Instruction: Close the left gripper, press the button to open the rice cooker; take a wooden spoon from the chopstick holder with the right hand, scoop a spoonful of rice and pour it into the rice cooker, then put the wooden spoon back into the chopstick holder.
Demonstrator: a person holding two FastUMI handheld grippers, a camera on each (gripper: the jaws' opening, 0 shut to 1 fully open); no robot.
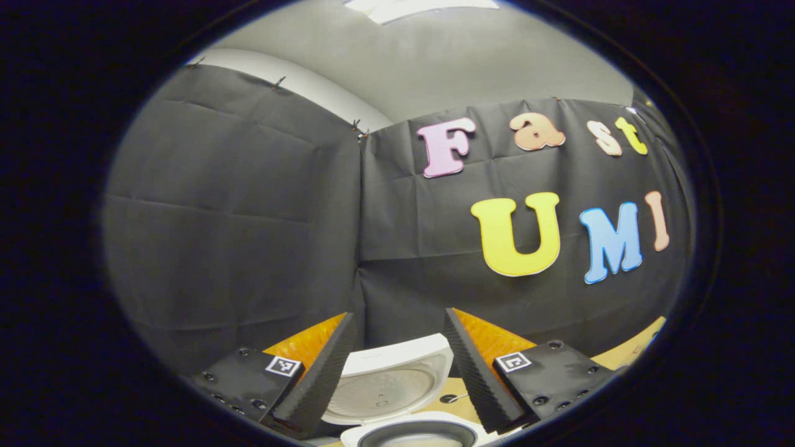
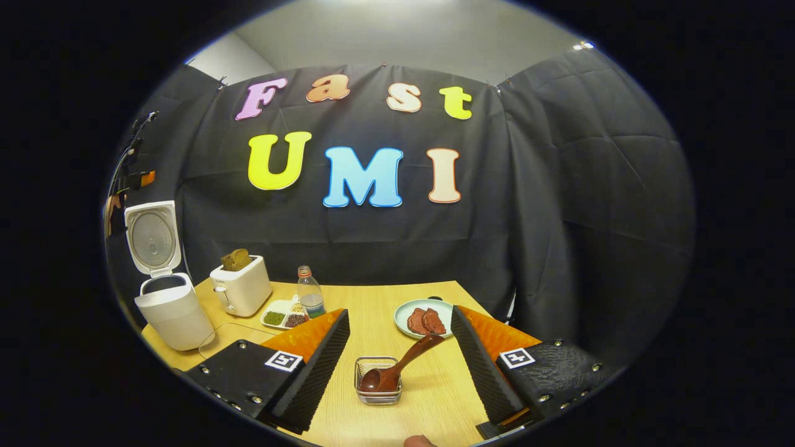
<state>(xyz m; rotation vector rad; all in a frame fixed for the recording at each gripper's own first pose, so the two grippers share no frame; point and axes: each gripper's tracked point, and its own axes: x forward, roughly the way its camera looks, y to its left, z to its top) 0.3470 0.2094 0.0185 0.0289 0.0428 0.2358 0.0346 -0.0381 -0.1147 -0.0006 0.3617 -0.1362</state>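
The rice cooker (image 2: 169, 304) stands at the table's (image 2: 372, 310) far left corner in the right gripper view, lid up. We hold the right gripper (image 2: 400, 357) above the chopstick holder (image 2: 377, 380), fingers wide apart, touching nothing; the wooden spoon (image 2: 397, 366) leans in that holder, bowl down. In the left gripper view the left gripper (image 1: 400, 366), fingers also apart, hangs over the open rice cooker (image 1: 397, 388), whose pot is cut off below.
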